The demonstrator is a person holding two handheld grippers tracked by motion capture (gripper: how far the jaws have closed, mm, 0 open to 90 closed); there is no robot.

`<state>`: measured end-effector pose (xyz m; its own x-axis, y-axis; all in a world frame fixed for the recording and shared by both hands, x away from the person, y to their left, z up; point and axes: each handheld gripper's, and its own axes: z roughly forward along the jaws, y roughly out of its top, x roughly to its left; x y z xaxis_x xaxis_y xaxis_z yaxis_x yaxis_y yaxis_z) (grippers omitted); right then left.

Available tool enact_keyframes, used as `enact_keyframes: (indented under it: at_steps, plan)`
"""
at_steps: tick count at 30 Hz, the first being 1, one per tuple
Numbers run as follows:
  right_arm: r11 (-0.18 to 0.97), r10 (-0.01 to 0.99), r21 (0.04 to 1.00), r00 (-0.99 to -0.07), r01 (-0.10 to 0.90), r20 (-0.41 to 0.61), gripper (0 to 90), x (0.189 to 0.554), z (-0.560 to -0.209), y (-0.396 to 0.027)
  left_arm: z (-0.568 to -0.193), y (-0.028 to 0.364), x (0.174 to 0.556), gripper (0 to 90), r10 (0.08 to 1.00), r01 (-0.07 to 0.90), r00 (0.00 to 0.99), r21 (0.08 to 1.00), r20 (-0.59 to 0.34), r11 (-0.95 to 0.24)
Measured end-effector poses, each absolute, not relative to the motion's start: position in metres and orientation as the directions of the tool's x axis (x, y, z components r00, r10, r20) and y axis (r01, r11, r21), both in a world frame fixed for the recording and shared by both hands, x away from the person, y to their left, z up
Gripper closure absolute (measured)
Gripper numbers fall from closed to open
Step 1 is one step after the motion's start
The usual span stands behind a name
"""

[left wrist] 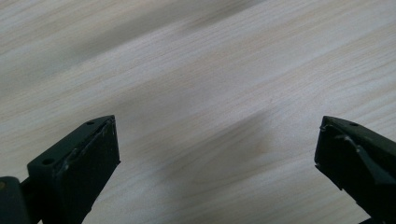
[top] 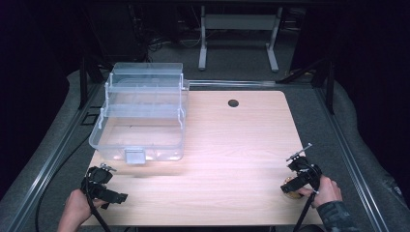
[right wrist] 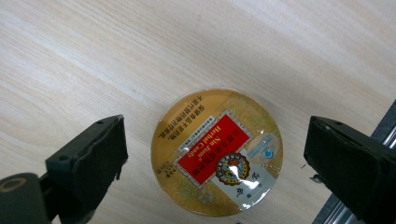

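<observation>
A round gold candy tin [right wrist: 217, 151] with a red label lies flat on the wooden table [top: 232, 145], near its front right corner, and shows as a small gold disc [top: 291, 189] in the high view. My right gripper [right wrist: 215, 140] hangs straight over it, open, with a jaw on either side and a gap between each pad and the tin. A hand holds this right gripper [top: 297, 179] at the lower right. At the front left, my left gripper [left wrist: 215, 133] is open over bare wood with nothing between its jaws, and the other hand holds this left gripper [top: 104, 186].
A clear plastic tiered storage box [top: 140, 116] stands open at the table's back left, its latch facing the front. A dark cable hole [top: 233, 103] sits at the back middle. The table's right edge and a metal rail [right wrist: 387, 121] run close beside the tin.
</observation>
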<state>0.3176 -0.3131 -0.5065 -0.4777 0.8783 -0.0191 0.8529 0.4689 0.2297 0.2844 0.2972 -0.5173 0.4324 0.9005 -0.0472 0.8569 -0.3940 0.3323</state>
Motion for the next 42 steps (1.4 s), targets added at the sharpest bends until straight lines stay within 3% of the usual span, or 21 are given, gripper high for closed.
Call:
enact_keyframes:
  at_steps: [8, 9, 10, 14, 15, 16, 17, 19, 20, 30, 42]
  plan:
    - [0.478, 0.870, 0.279, -0.493, 0.833, -0.017, 5.8, 0.320, -0.493, -0.307, -0.504, 0.305, 0.284, 0.2, 0.907, 0.860, 0.417, 0.352, -0.064, -0.370]
    - [0.474, 0.866, 0.290, -0.500, 0.831, 0.020, 5.8, 0.321, -0.491, -0.307, -0.501, 0.307, 0.283, 0.2, 0.909, 0.861, 0.412, 0.356, -0.067, -0.364]
    - [0.482, 0.869, 0.283, -0.495, 0.829, -0.031, 5.8, 0.322, -0.489, -0.304, -0.498, 0.309, 0.283, 0.2, 0.907, 0.857, 0.415, 0.363, -0.068, -0.365]
    - [0.493, 0.860, 0.301, -0.509, 0.816, -0.031, 6.1, 0.327, -0.482, -0.298, -0.487, 0.318, 0.284, 0.2, 0.914, 0.858, 0.397, 0.385, -0.079, -0.339]
    - [0.491, 0.850, 0.320, -0.526, 0.810, 0.029, 6.1, 0.330, -0.482, -0.298, -0.485, 0.320, 0.285, 0.2, 0.916, 0.858, 0.395, 0.388, -0.076, -0.337]
    - [0.505, 0.853, 0.297, -0.520, 0.810, -0.032, 6.3, 0.332, -0.479, -0.293, -0.482, 0.322, 0.287, 0.2, 0.916, 0.856, 0.395, 0.392, -0.077, -0.336]
    - [0.499, 0.840, 0.325, -0.541, 0.804, 0.049, 6.3, 0.334, -0.480, -0.294, -0.479, 0.324, 0.289, 0.2, 0.917, 0.856, 0.392, 0.395, -0.075, -0.334]
    - [0.502, 0.840, 0.324, -0.541, 0.802, 0.039, 6.4, 0.335, -0.480, -0.292, -0.472, 0.328, 0.294, 0.2, 0.917, 0.855, 0.389, 0.404, -0.085, -0.325]
    - [0.510, 0.847, 0.311, -0.531, 0.802, -0.021, 6.5, 0.335, -0.478, -0.289, -0.467, 0.329, 0.297, 0.2, 0.919, 0.853, 0.386, 0.412, -0.083, -0.321]
    - [0.524, 0.835, 0.294, -0.551, 0.799, 0.010, 7.3, 0.345, -0.476, -0.282, -0.433, 0.355, 0.342, 0.2, 0.938, 0.860, 0.337, 0.432, -0.079, -0.273]
    - [0.522, 0.832, 0.319, -0.555, 0.791, 0.014, 8.2, 0.351, -0.475, -0.276, -0.428, 0.369, 0.391, 0.2, 0.947, 0.880, 0.312, 0.399, -0.080, -0.256]
